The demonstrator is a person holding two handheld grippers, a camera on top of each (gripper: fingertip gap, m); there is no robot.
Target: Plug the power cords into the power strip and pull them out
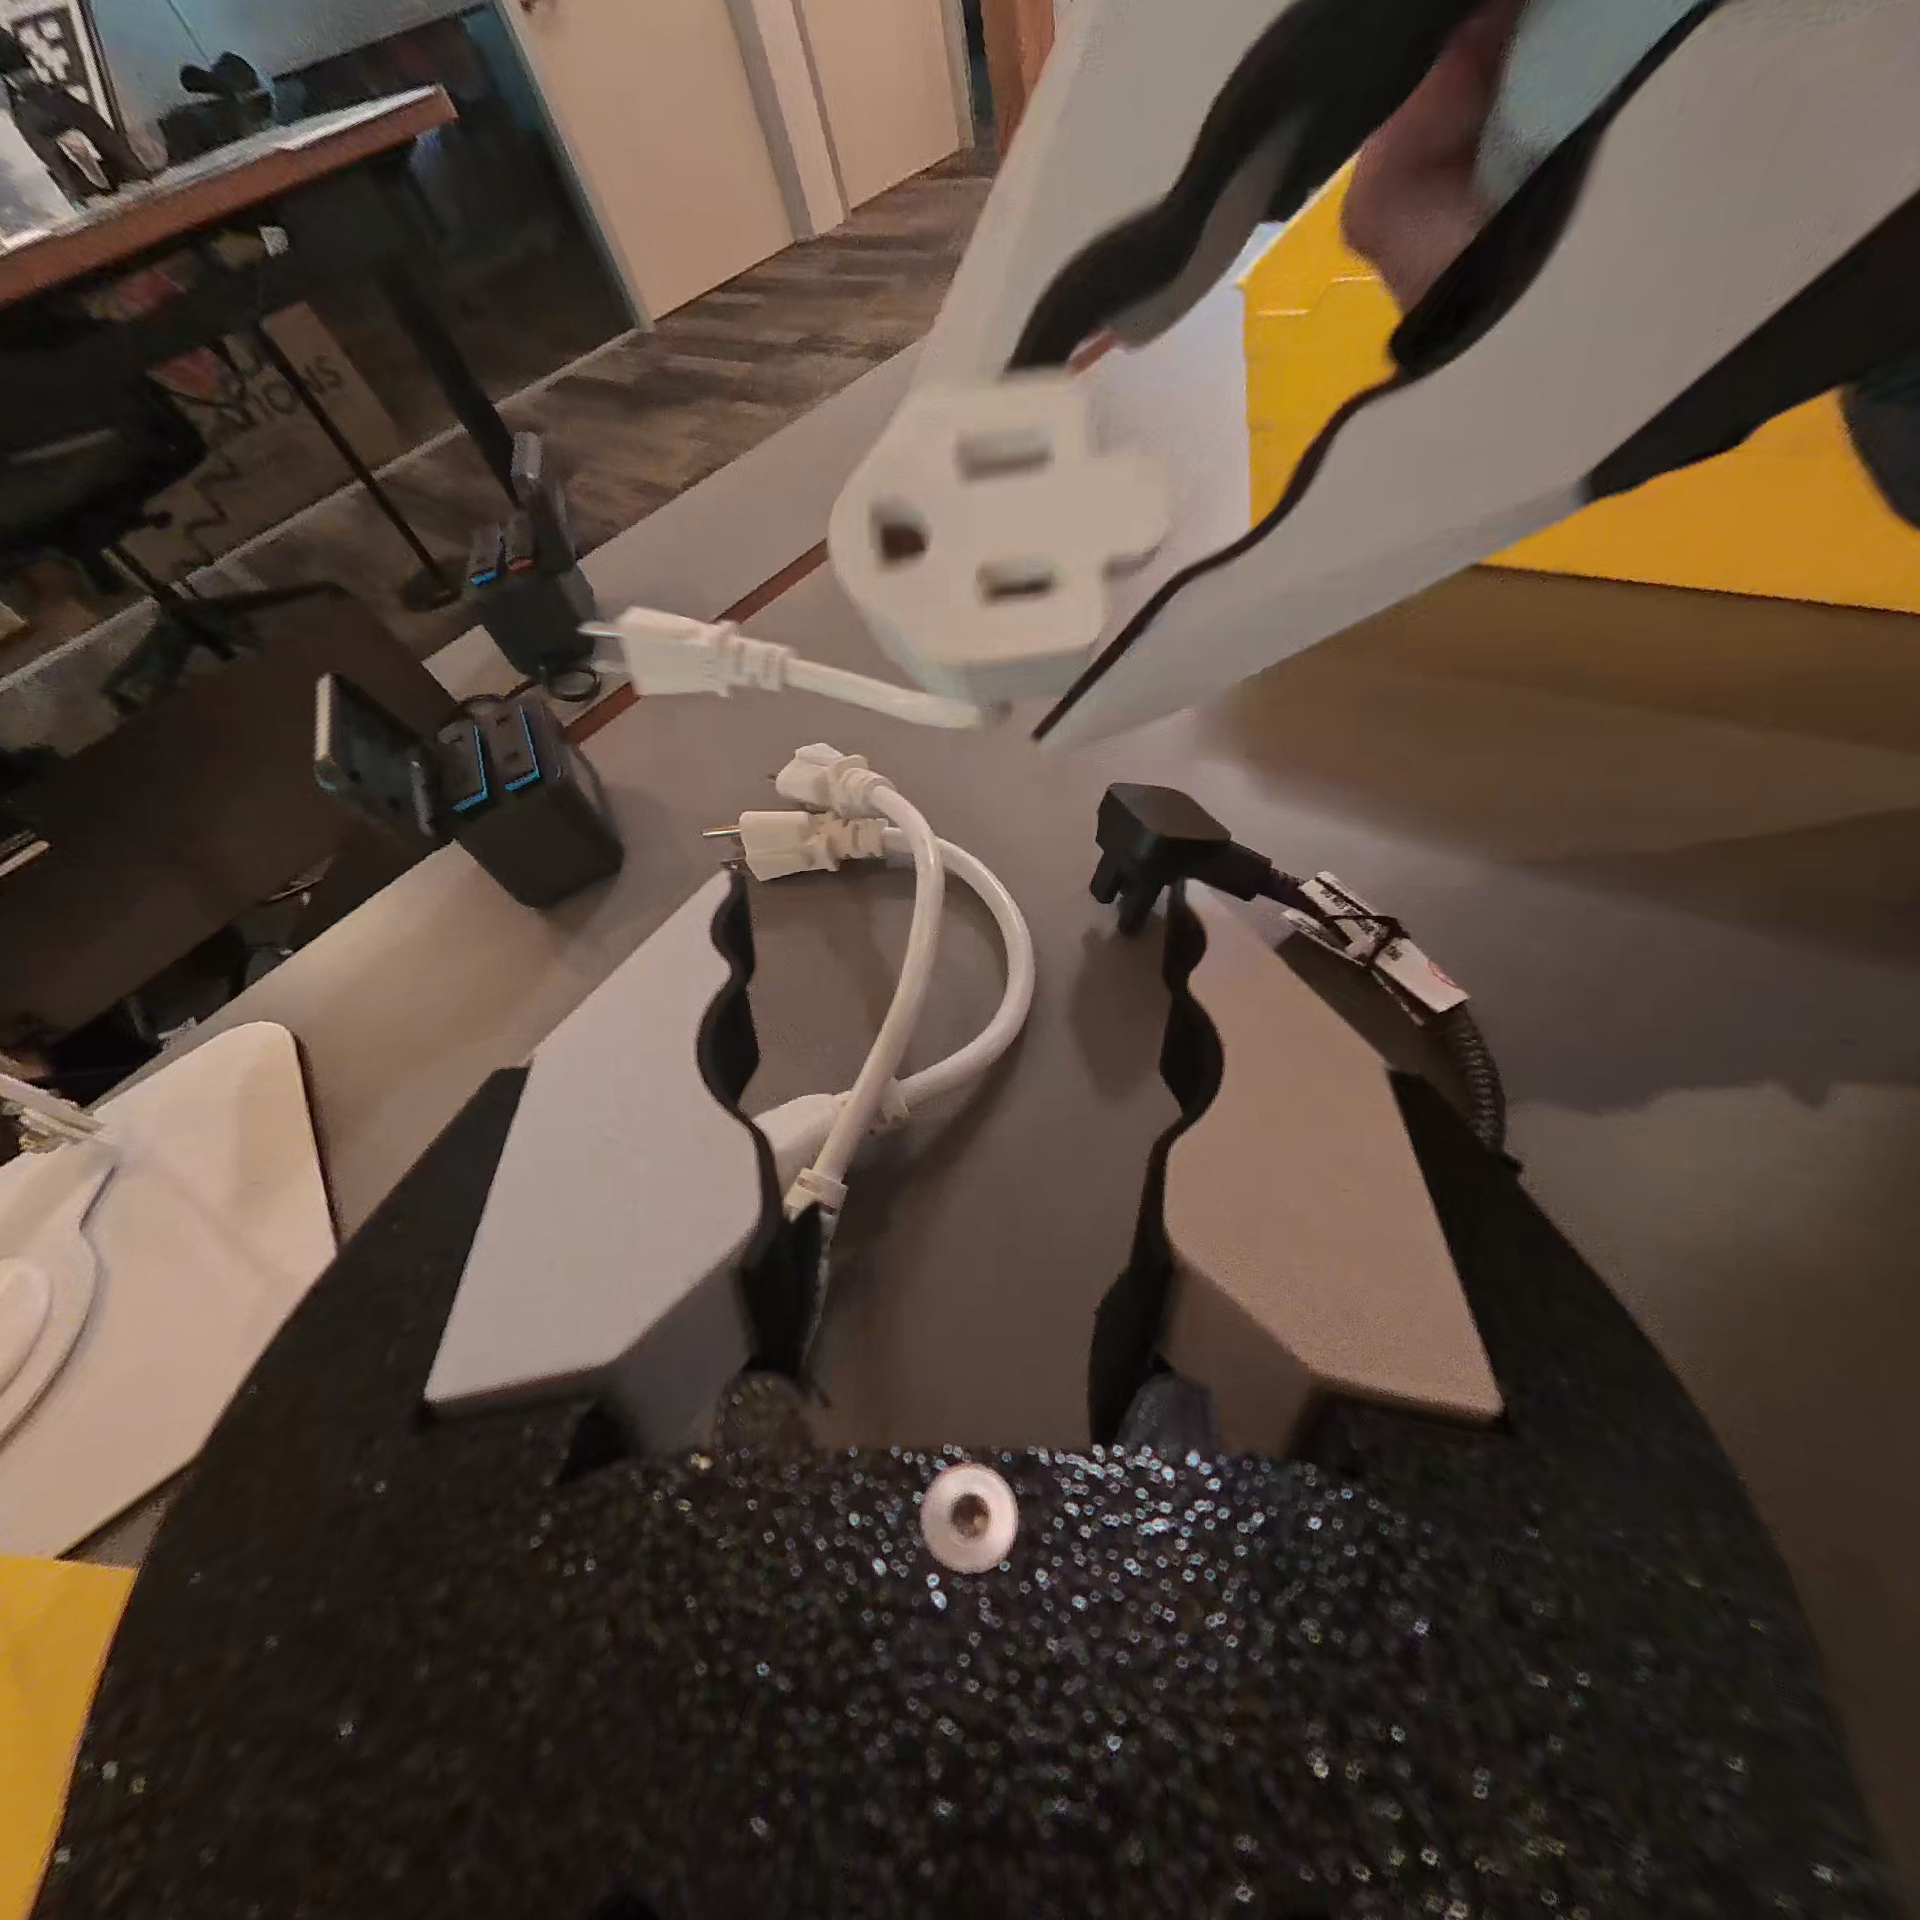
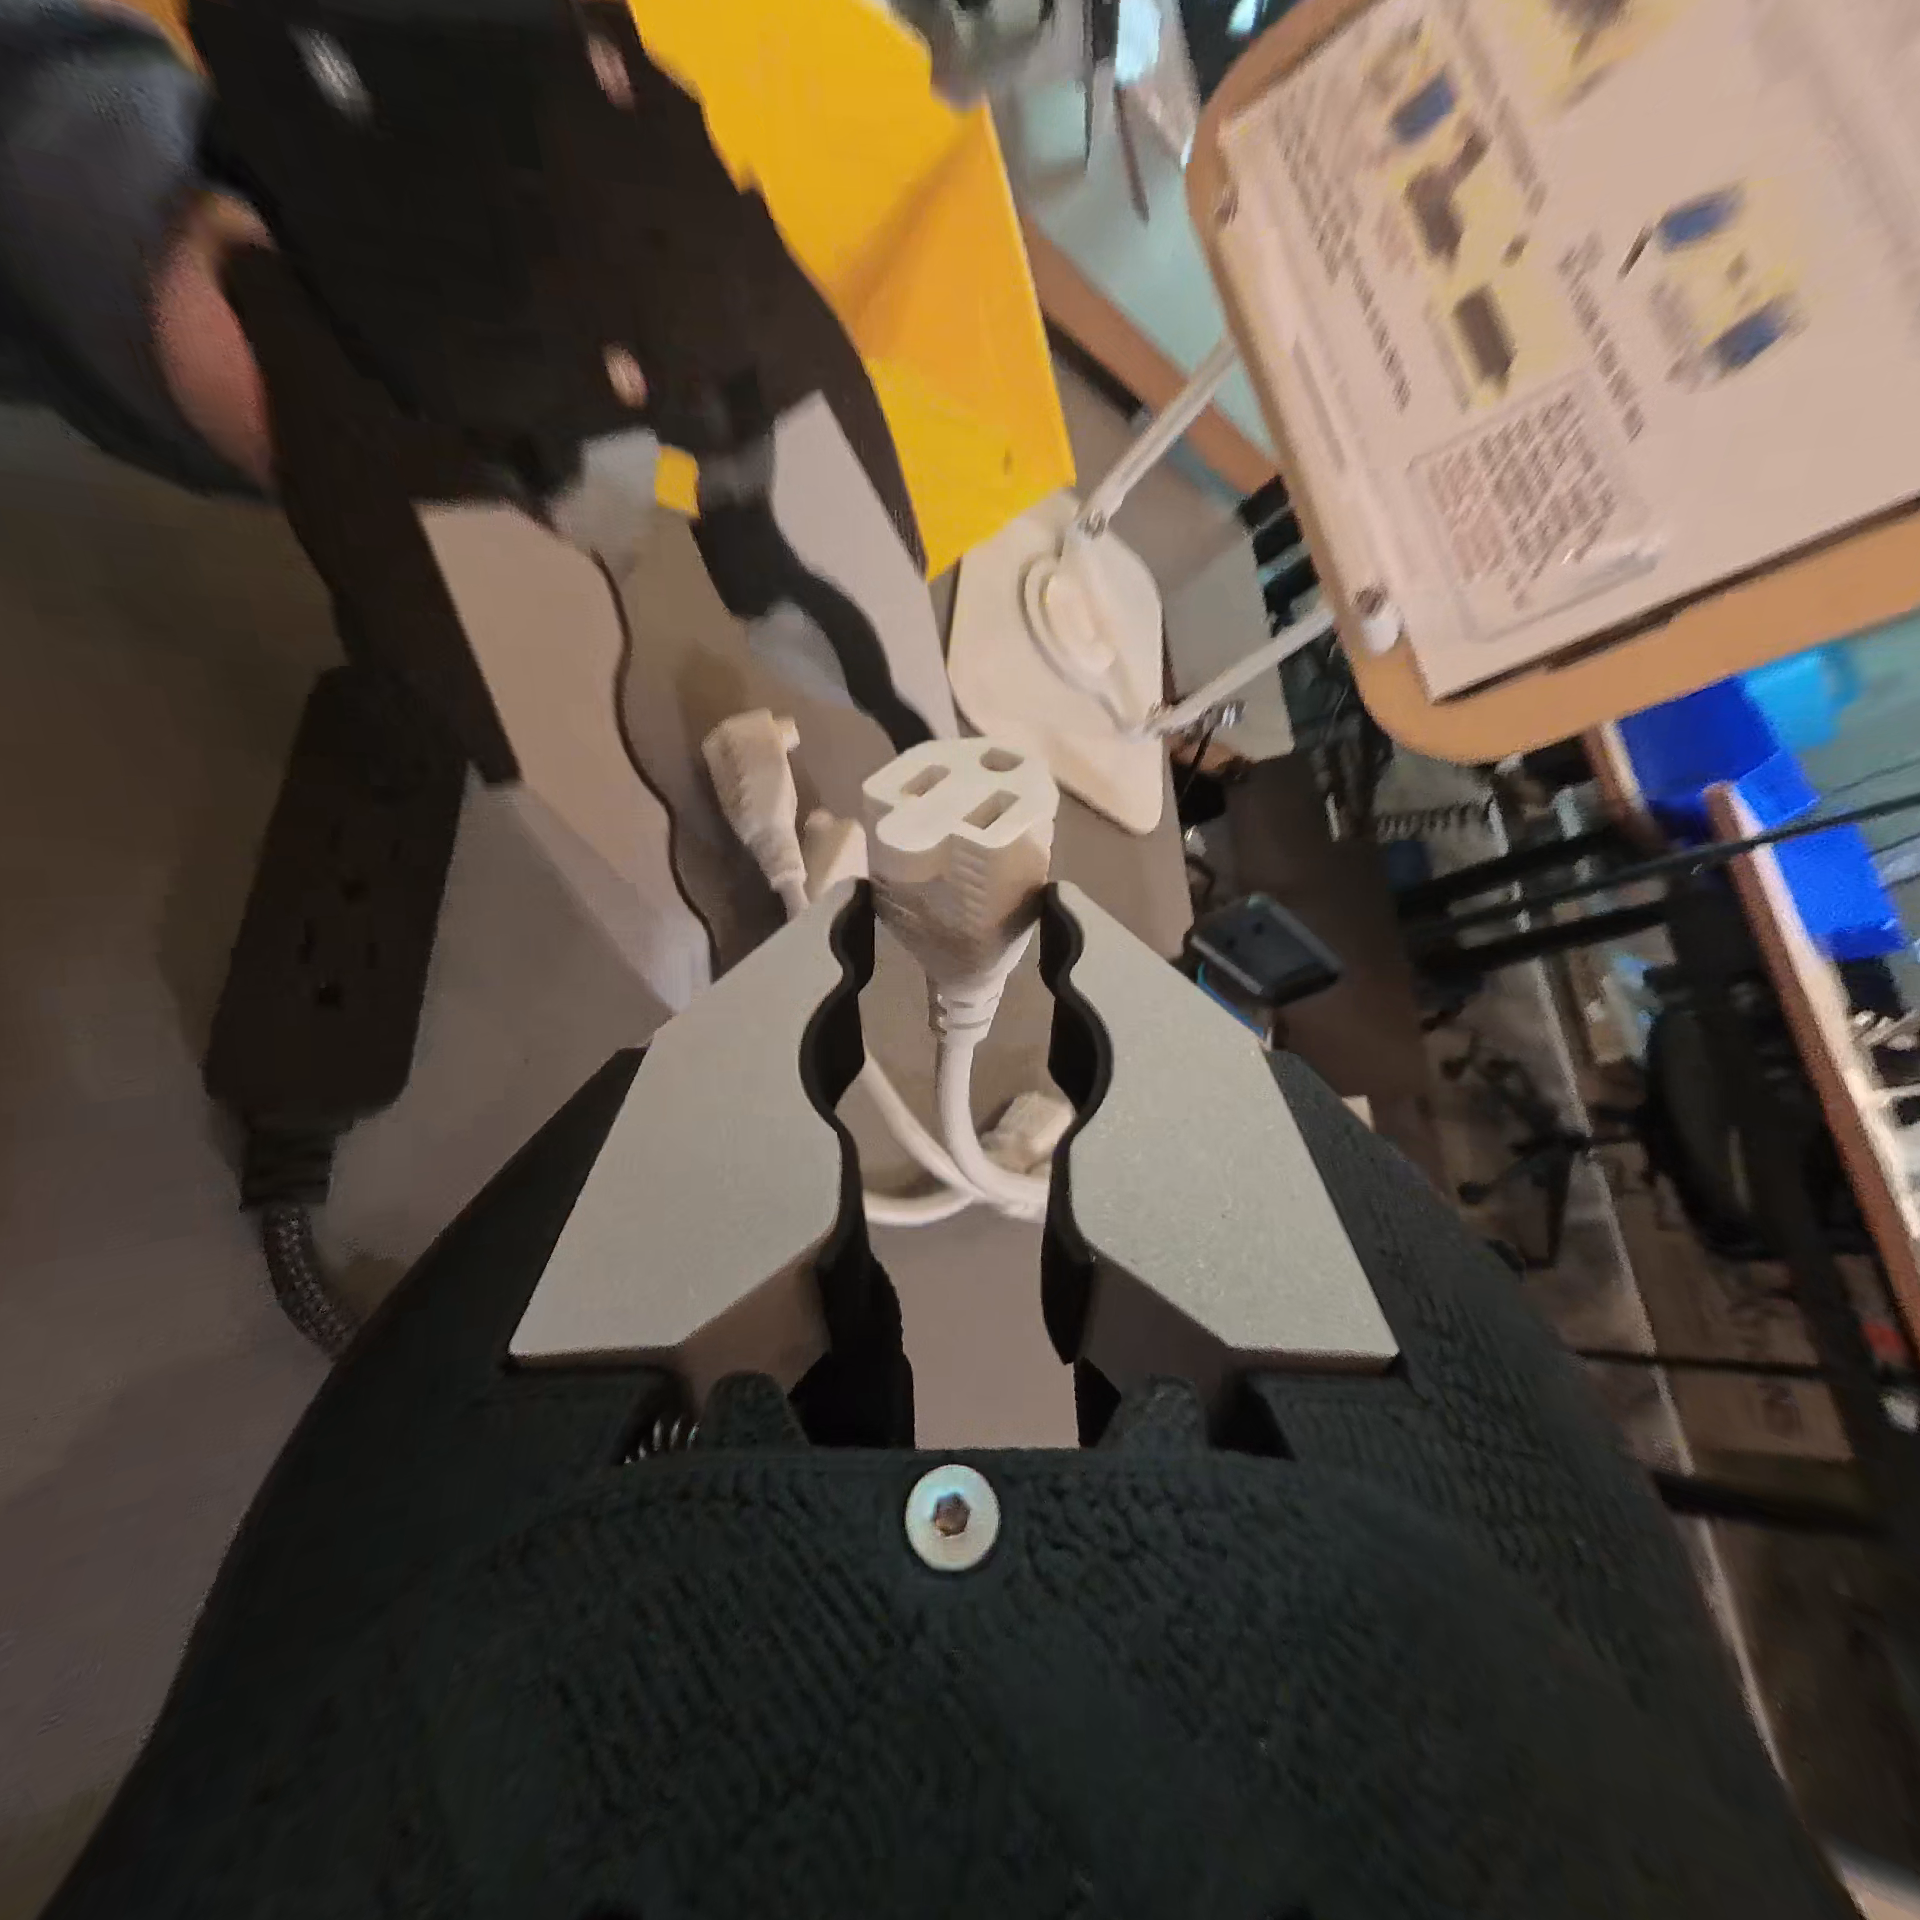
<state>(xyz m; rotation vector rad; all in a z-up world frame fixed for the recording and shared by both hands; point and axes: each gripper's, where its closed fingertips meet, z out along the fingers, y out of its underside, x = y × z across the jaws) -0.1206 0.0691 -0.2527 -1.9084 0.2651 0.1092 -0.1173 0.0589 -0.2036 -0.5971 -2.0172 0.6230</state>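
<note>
My right gripper [image 2: 956,904] is shut on the socket end of a white power cord [image 2: 961,831] and holds it above the grey table. In the left wrist view, the right gripper [image 1: 987,613] holds that socket end [image 1: 987,540] at the upper middle, and the cord's plug end [image 1: 665,655] hangs to the left. My left gripper [image 1: 956,904] is open and empty over two more white cords [image 1: 935,987] lying on the table. The black power strip [image 2: 332,883] lies at the left of the right wrist view, apart from both grippers. Its black plug [image 1: 1153,842] and braided cable [image 1: 1475,1081] lie to the right of my left gripper.
Two black charger blocks [image 1: 530,821] stand at the table's left edge. A white stand base [image 2: 1060,644] carries a board with a printed sheet [image 2: 1558,312]. A yellow panel [image 2: 914,312] stands behind. A person's hand [image 1: 1423,197] holds the right gripper. A wooden desk [image 1: 208,177] is beyond. About 5 centimetres separates my left fingertips from my right.
</note>
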